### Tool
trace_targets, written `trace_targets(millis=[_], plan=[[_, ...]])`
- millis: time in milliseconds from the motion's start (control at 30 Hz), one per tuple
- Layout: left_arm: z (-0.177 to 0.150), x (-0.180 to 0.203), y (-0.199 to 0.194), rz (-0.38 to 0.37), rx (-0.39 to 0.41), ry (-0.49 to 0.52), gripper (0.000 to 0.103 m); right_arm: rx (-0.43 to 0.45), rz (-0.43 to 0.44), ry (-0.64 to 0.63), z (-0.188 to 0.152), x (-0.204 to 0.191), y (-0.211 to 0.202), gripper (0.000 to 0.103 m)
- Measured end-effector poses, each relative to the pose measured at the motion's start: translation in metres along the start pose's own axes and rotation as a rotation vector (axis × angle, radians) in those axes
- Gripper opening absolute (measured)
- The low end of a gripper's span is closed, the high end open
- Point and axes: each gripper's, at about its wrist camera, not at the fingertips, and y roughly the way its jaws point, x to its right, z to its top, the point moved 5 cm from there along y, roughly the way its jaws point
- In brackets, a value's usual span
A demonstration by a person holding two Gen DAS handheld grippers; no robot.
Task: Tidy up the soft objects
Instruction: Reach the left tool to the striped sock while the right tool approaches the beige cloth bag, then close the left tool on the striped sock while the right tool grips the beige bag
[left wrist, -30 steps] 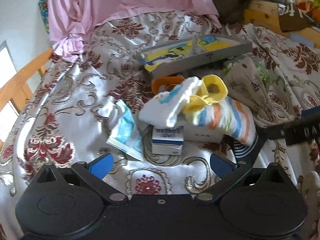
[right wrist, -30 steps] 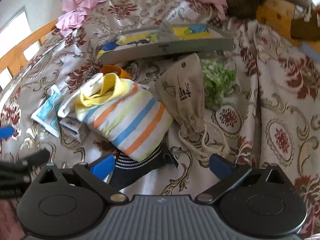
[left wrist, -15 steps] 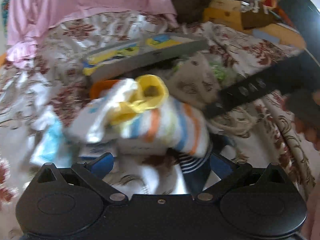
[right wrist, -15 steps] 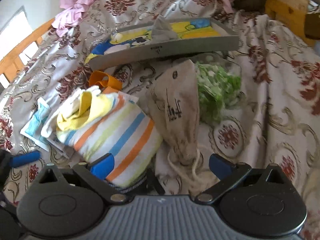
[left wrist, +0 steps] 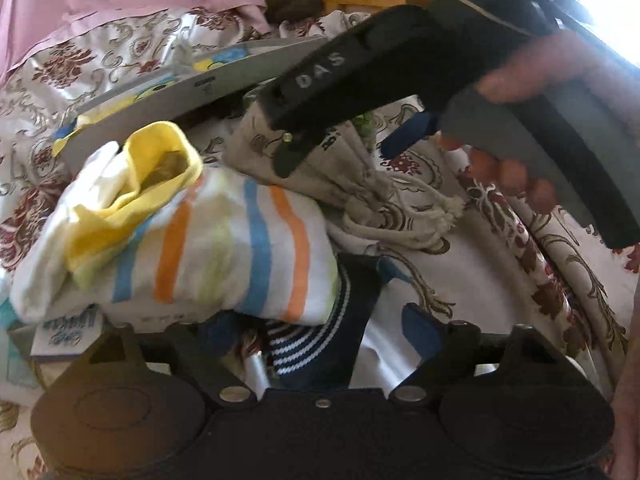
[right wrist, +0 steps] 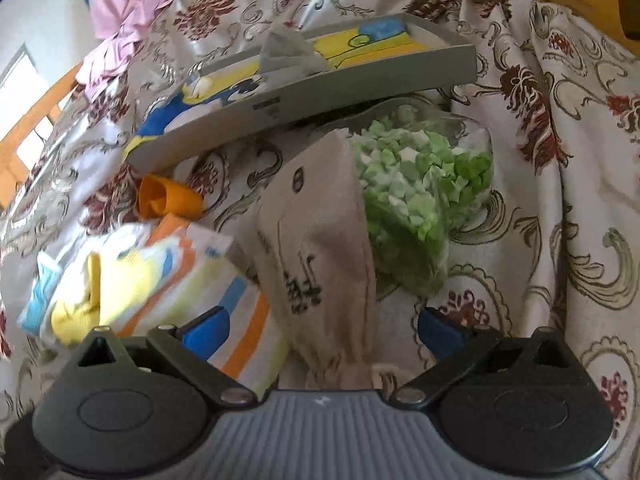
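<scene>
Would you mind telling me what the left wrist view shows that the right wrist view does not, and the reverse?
Only the left wrist view shows the navy striped sock between the open left gripper and the right gripper's black body. Only the right wrist view shows the bag of green bits and the orange item. Both show the striped sock bundle, beige drawstring pouch and grey tray.

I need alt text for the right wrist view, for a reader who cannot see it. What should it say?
The open right gripper straddles a beige drawstring bag lying on a flowered bedspread. A clear bag of green bits lies just right of it, a striped cloth bundle to the left, and a grey tray behind.
</scene>
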Motion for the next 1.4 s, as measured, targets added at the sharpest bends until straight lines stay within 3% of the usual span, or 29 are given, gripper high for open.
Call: trace_targets(millis=[133,300,467,600,667,733,1000,1167,1400], plan=[[0.0,-0.001,0.011,-0.037,-0.015,-0.031,0.079,-0.014,0.016,0.047,0.0,0.003,0.006,0.102],[0.0,-0.006,0.027,-0.001,-0.047,-0.034,0.071,-0.017,0.059,0.043,-0.001,-0.002,0.013,0.101],[0.002,-0.016,0.024,0.025,-0.045,-0.112,0.046,-0.052,0.102,0.054,-0.003,-0.006,0.018,0.086],[0.003,-0.025,0.022,0.013,-0.051,-0.212,0.033,-0.051,0.087,0.064,-0.004,-0.004,0.02,0.076],[0.004,-0.026,0.02,0.006,-0.05,-0.244,0.027,-0.05,0.089,0.074,-0.004,-0.002,0.02,0.066],[0.004,-0.024,0.017,0.001,-0.053,-0.259,0.024,-0.05,0.078,0.074,-0.004,-0.001,0.02,0.057],[0.013,-0.002,-0.002,-0.076,-0.012,-0.224,0.015,-0.053,0.085,0.088,-0.006,0.003,0.02,0.048],[0.016,0.004,-0.007,-0.106,0.02,-0.216,0.014,-0.047,0.093,0.087,-0.006,-0.001,0.015,0.032],[0.02,0.011,-0.025,-0.128,0.1,-0.19,0.014,-0.025,0.099,0.106,-0.004,0.001,0.004,0.027]])
